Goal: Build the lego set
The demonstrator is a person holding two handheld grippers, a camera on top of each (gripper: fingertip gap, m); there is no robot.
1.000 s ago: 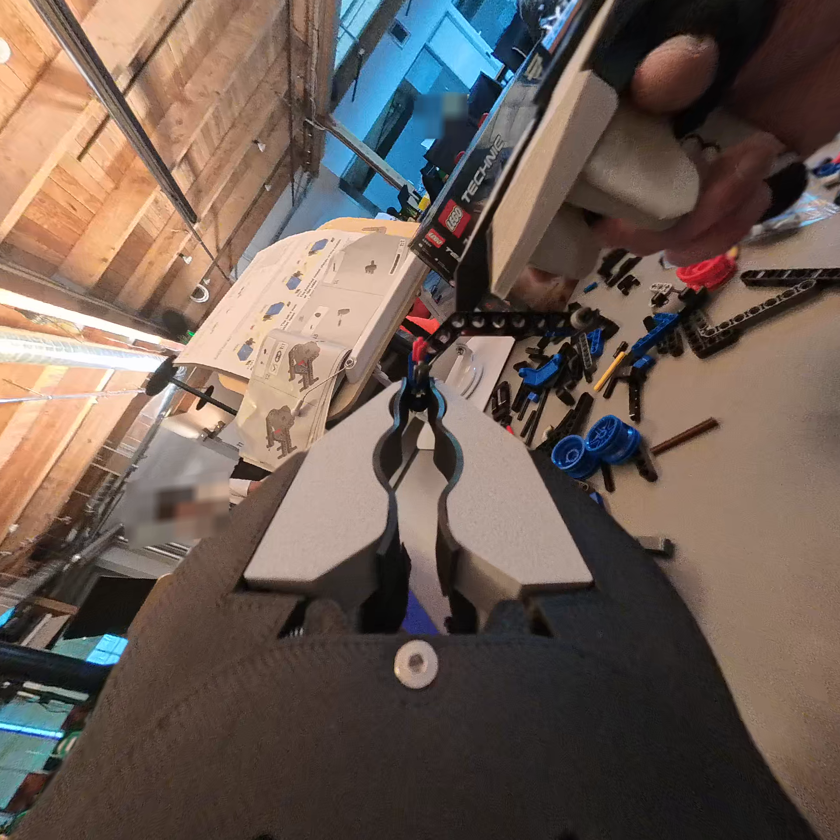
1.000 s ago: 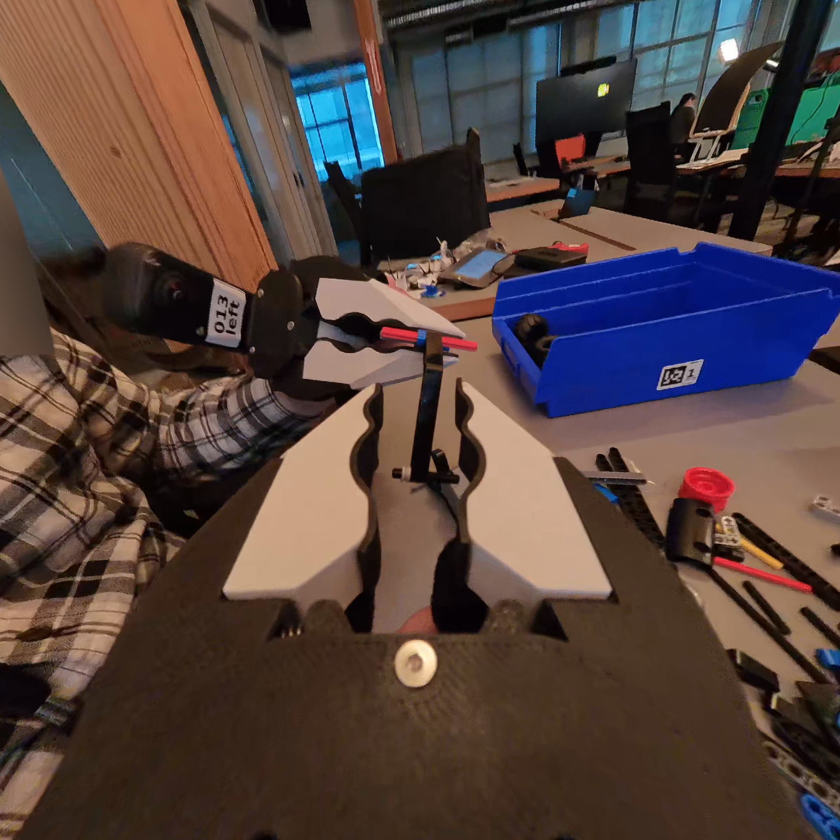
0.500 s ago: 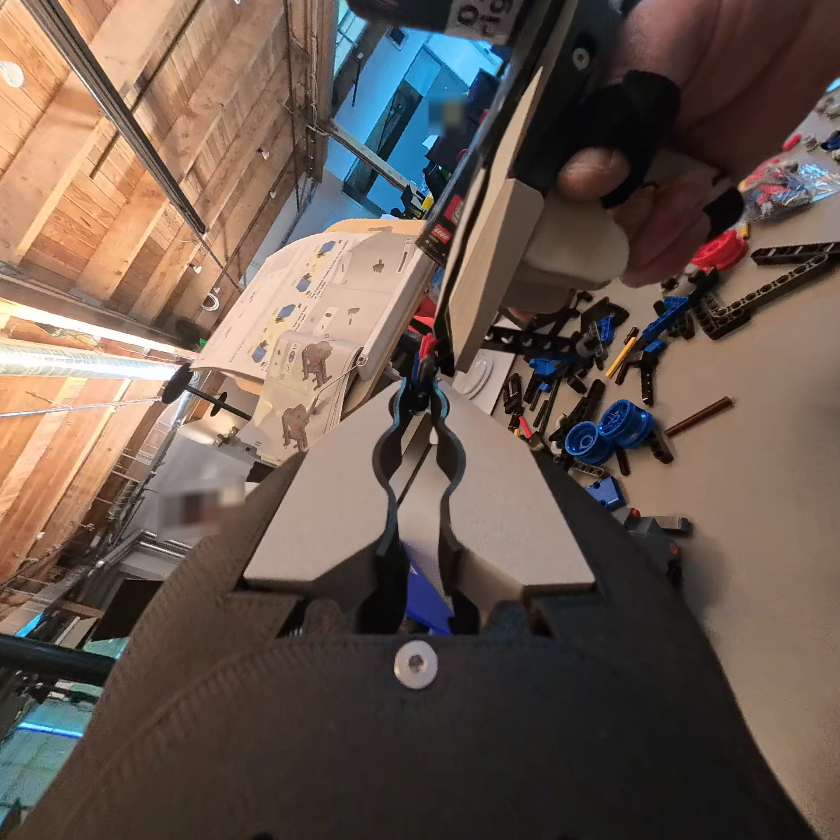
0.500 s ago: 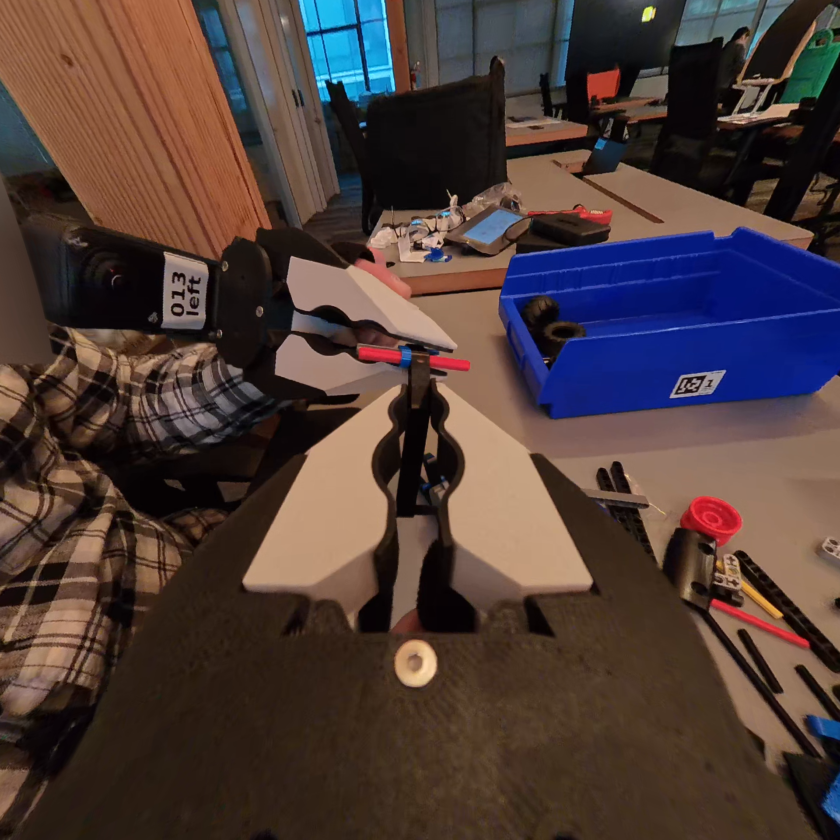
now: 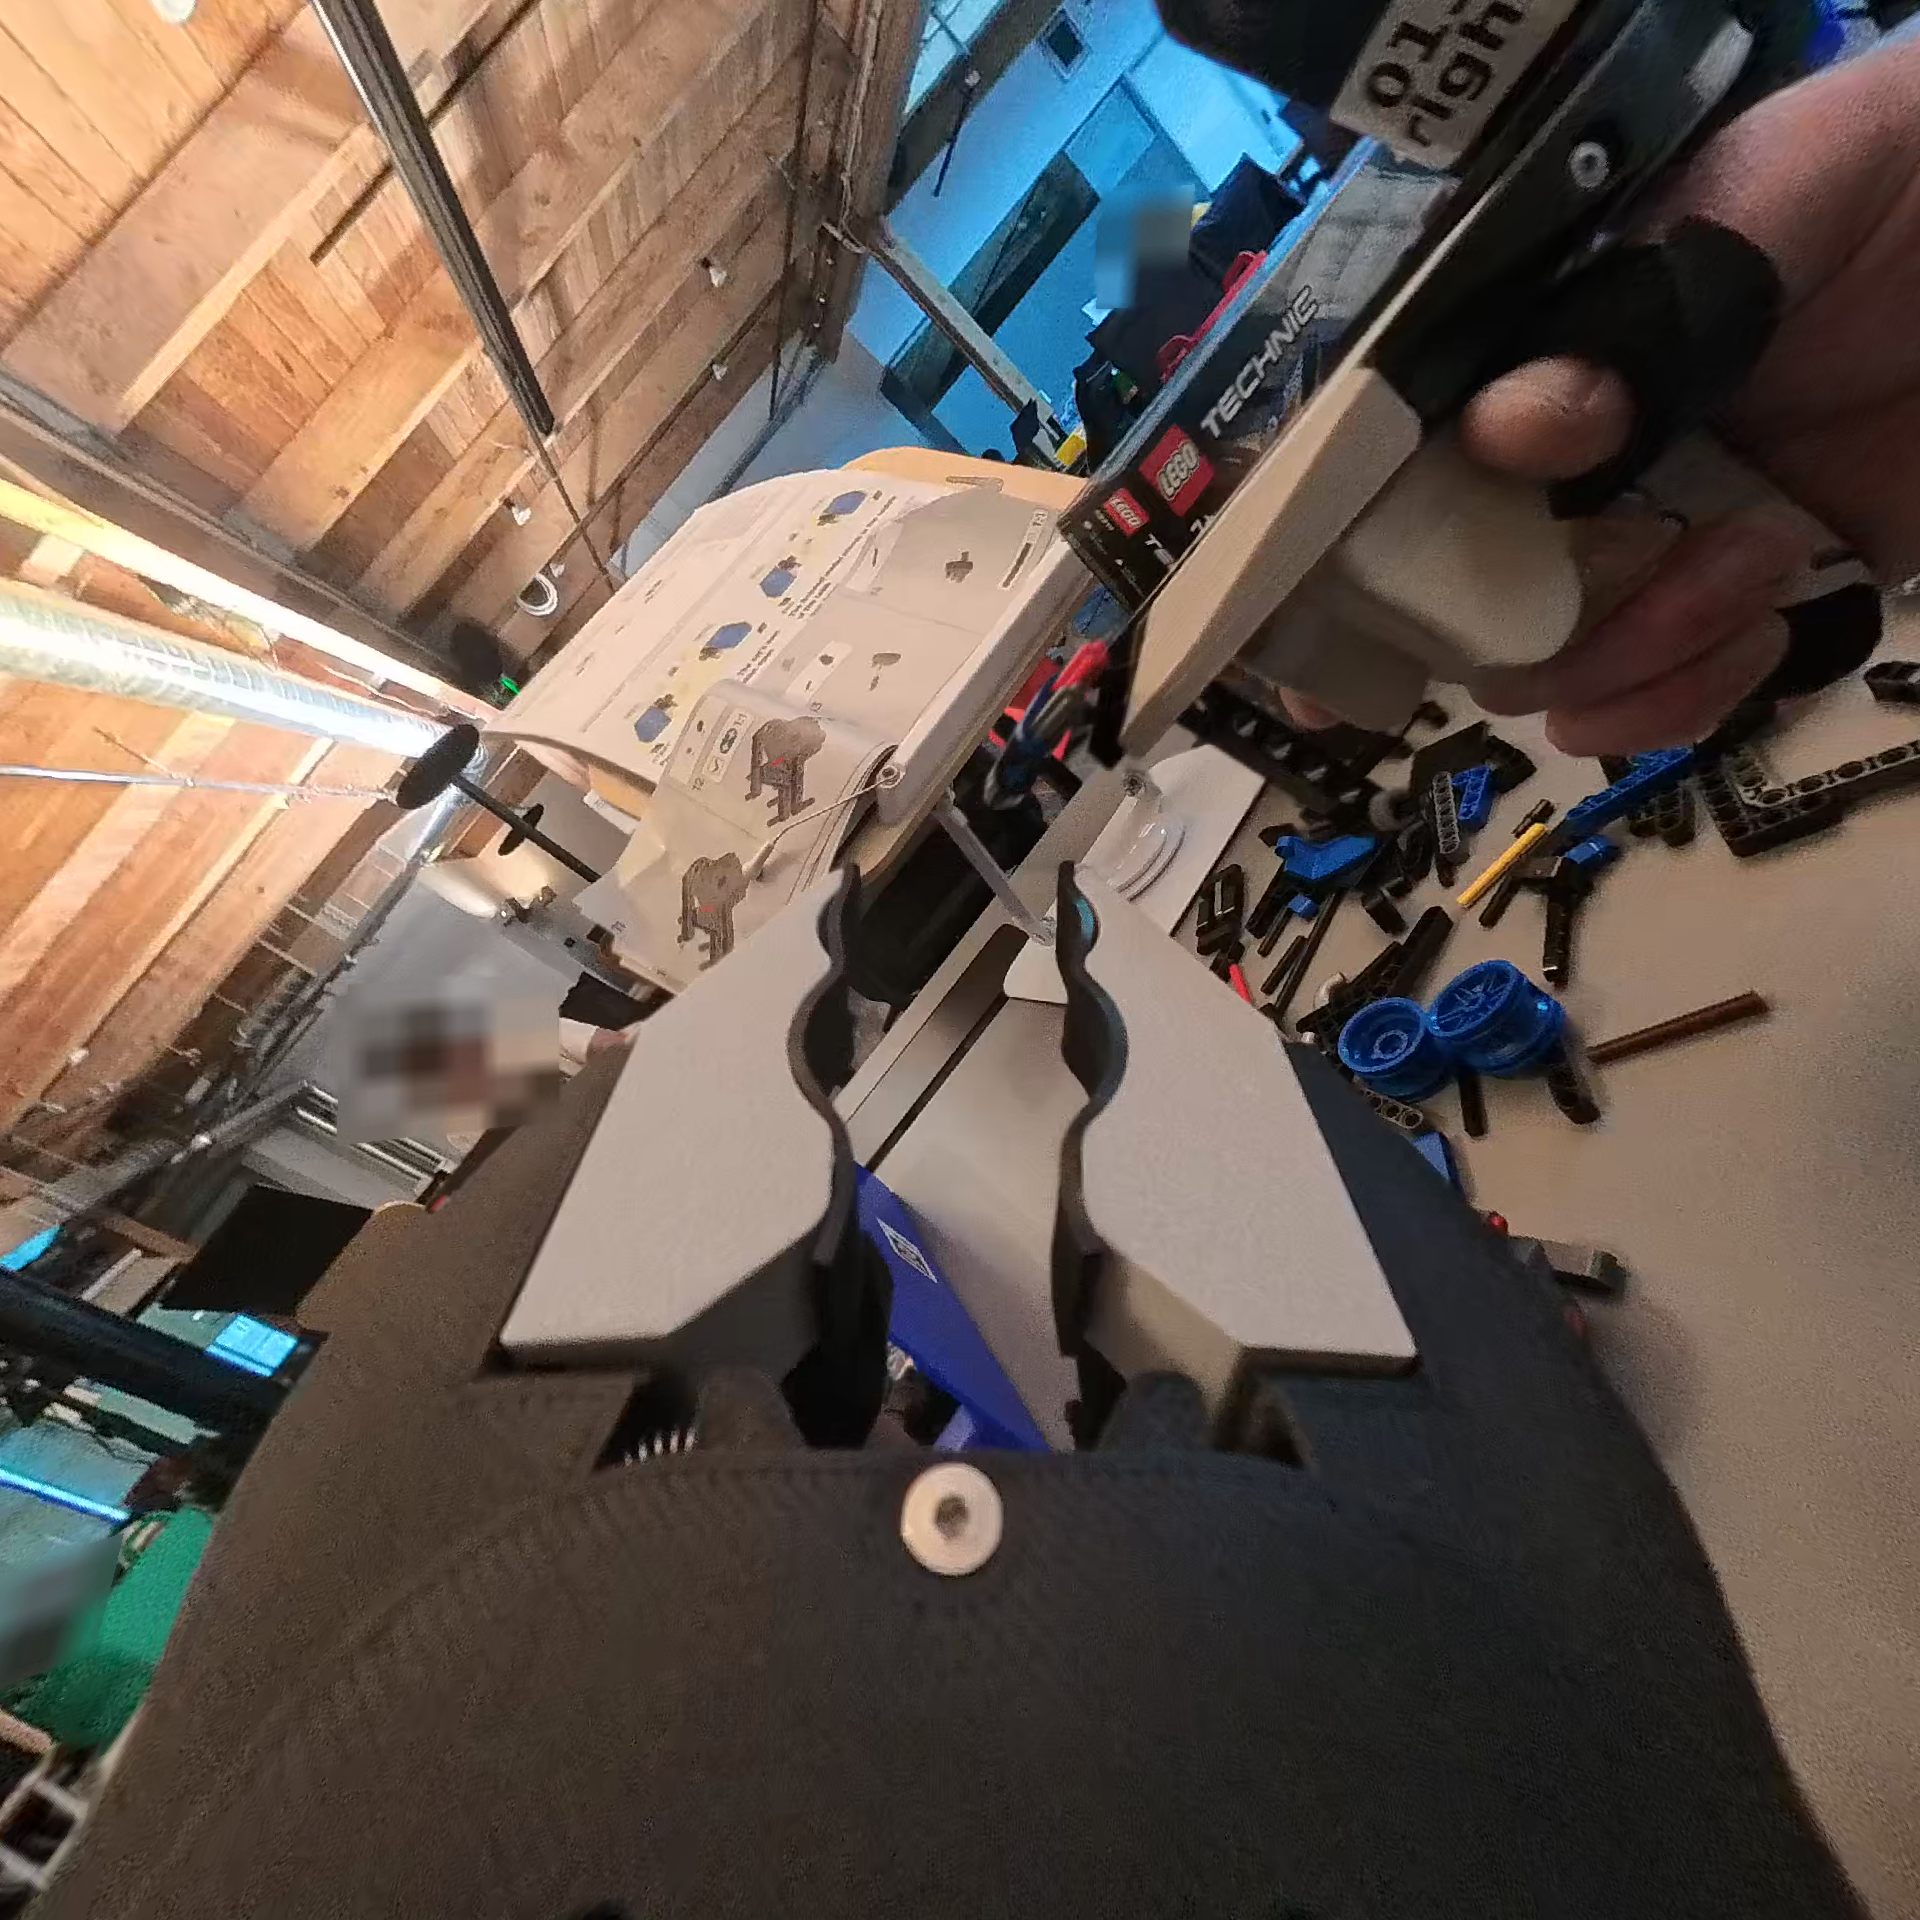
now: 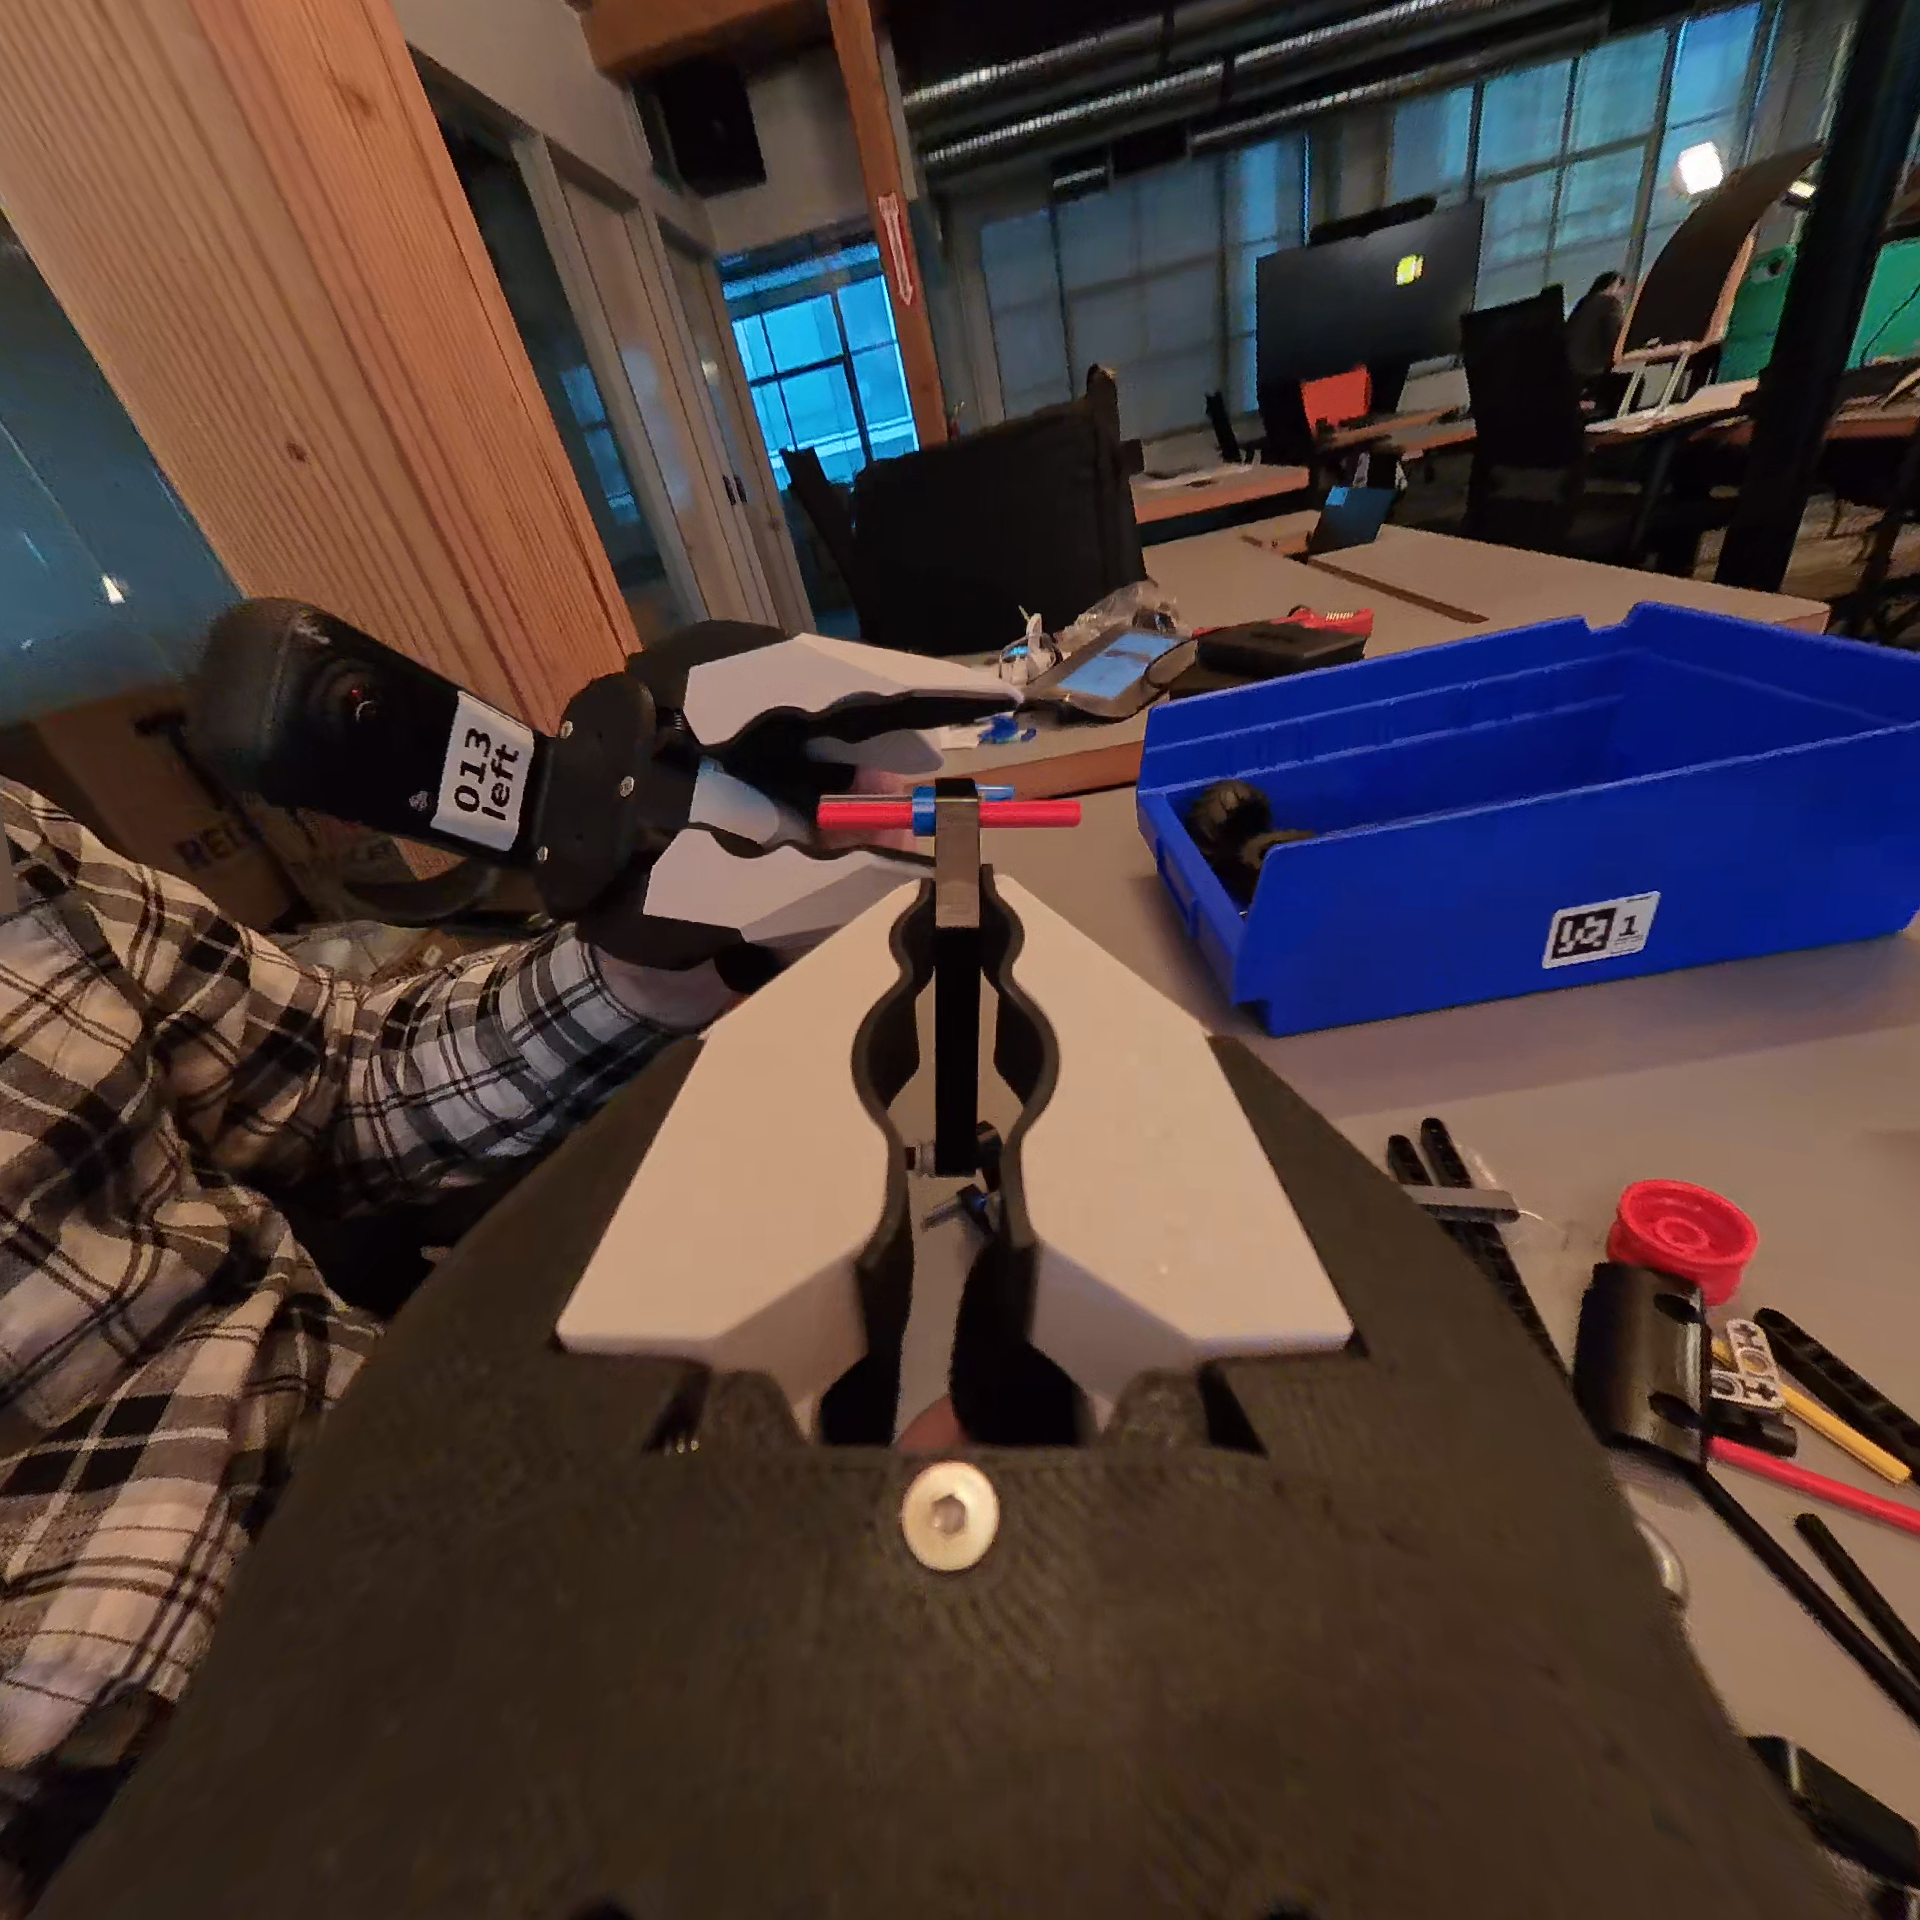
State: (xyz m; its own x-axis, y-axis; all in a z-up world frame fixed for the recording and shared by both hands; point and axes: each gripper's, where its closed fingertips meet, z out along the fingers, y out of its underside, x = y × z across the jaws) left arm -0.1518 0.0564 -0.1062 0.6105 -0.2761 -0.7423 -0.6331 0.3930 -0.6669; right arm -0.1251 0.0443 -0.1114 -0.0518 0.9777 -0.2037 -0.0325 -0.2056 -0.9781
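Right gripper (image 6: 954, 894) pinches the black lego beam (image 6: 956, 997); left gripper (image 5: 951, 914) is spread, holding nothing.

The beam stands at frame centre, with one red axle (image 6: 1023, 814) across its top. At right, one blue bin (image 6: 1538, 821) holds two black tyres (image 6: 1236, 826) on the grey table (image 6: 1558, 1070). Beyond are desks and windows.
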